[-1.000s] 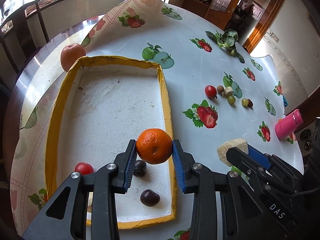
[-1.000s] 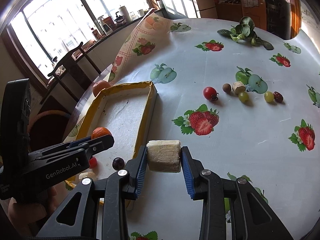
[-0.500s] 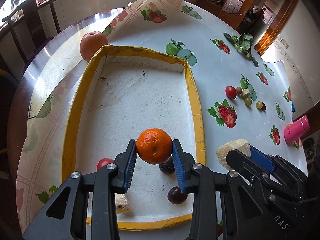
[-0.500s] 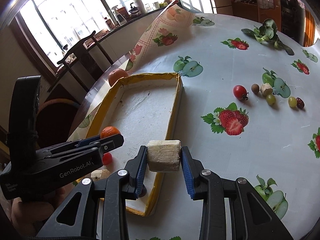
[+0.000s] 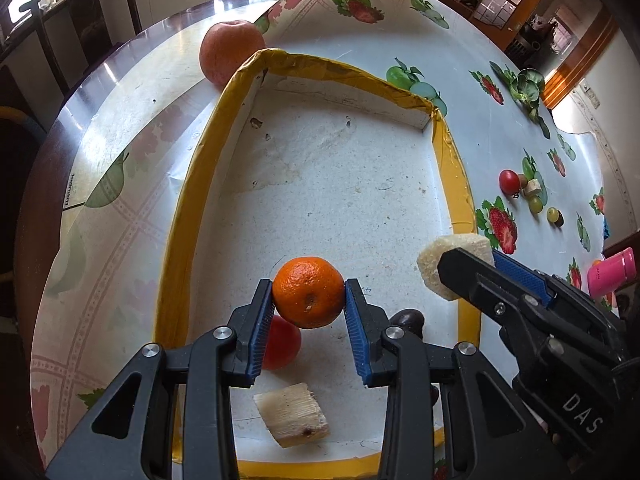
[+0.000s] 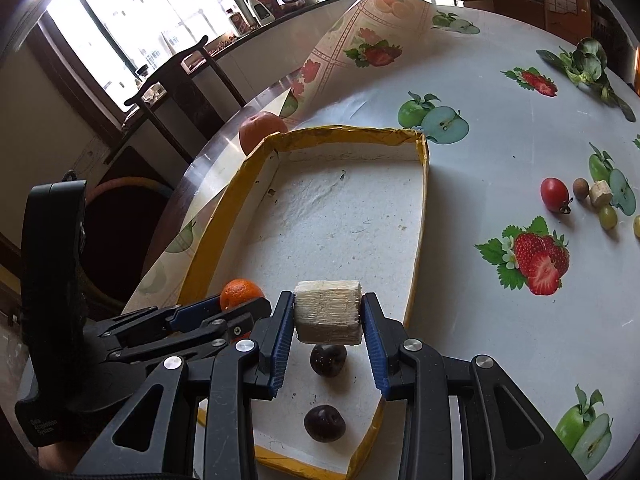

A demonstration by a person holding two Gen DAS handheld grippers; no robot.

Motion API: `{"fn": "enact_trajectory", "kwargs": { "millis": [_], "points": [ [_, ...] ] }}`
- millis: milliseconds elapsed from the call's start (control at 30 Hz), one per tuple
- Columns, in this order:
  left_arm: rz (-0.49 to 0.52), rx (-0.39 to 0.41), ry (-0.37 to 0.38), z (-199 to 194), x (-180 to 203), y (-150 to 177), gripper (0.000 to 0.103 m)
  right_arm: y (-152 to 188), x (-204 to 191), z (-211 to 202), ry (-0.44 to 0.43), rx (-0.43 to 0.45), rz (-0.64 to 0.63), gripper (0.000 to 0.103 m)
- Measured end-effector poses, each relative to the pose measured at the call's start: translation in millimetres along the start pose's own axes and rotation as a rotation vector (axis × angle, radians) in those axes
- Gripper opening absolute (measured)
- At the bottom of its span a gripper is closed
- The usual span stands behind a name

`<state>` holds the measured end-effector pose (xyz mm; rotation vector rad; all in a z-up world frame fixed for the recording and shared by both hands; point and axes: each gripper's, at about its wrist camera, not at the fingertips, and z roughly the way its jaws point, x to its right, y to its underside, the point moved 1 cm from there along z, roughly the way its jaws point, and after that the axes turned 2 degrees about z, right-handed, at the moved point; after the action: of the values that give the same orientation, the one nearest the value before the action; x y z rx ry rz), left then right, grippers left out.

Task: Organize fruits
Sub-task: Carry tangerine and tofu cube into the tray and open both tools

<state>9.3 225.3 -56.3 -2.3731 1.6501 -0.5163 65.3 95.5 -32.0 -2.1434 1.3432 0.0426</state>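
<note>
My left gripper (image 5: 309, 299) is shut on an orange mandarin (image 5: 308, 291), held over the near part of the yellow-rimmed tray (image 5: 188, 184). My right gripper (image 6: 327, 311) is shut on a pale sugarcane chunk (image 6: 327, 311), also above the tray (image 6: 420, 216) near its right rim; in the left wrist view that chunk (image 5: 434, 258) shows at the right. On the tray floor lie a red tomato (image 5: 282, 342), another cane piece (image 5: 292, 414) and two dark plums (image 6: 328, 360) (image 6: 324, 422). The left gripper with the mandarin (image 6: 240, 293) appears at the left of the right wrist view.
A large apple (image 5: 231, 54) rests outside the tray's far left corner. To the right on the fruit-print cloth lie a cherry tomato (image 6: 554, 194), a brown nut, a small cane cube and grapes (image 6: 608, 216). Leafy greens (image 6: 588, 64) lie far back. A pink bottle (image 5: 610, 272) stands at the right.
Both grippers have moved left and lower over the tray, each keeping its grip. The tomato and cane piece on the tray floor now show beneath the left gripper.
</note>
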Motion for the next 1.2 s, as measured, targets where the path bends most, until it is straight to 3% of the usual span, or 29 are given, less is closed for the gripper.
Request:
{"fn": "enact_trajectory", "kwargs": {
  "millis": [233,300,367,433,533,700,1200],
  "points": [
    [0.045,-0.023,-0.027,9.3,4.8,0.5,0.033,-10.3,-5.4,35.1,-0.006,-0.065,-0.023,0.034],
    [0.061,-0.027,-0.064,11.7,6.0,0.7,0.04,-9.8,-4.2,43.7,-0.006,-0.089,-0.019,0.034],
    [0.064,-0.041,-0.083,14.3,5.5,1.9,0.059,-8.4,-2.1,50.8,-0.007,-0.115,-0.013,0.038],
    [0.056,-0.052,-0.084,16.6,3.8,3.6,0.063,-6.4,-0.2,54.6,0.006,-0.128,-0.007,0.039],
    [0.053,-0.062,-0.096,17.0,1.7,5.3,0.063,-5.6,1.9,52.1,0.004,-0.123,-0.007,0.047],
    [0.058,-0.047,-0.09,7.3,6.4,5.4,0.063,-7.2,-0.2,29.5,0.003,-0.082,-0.02,0.05],
    [0.119,0.003,-0.043,-18.4,45.0,5.5,0.063,1.7,45.7,-41.1,0.046,0.023,0.072,0.05]
  ]
}}
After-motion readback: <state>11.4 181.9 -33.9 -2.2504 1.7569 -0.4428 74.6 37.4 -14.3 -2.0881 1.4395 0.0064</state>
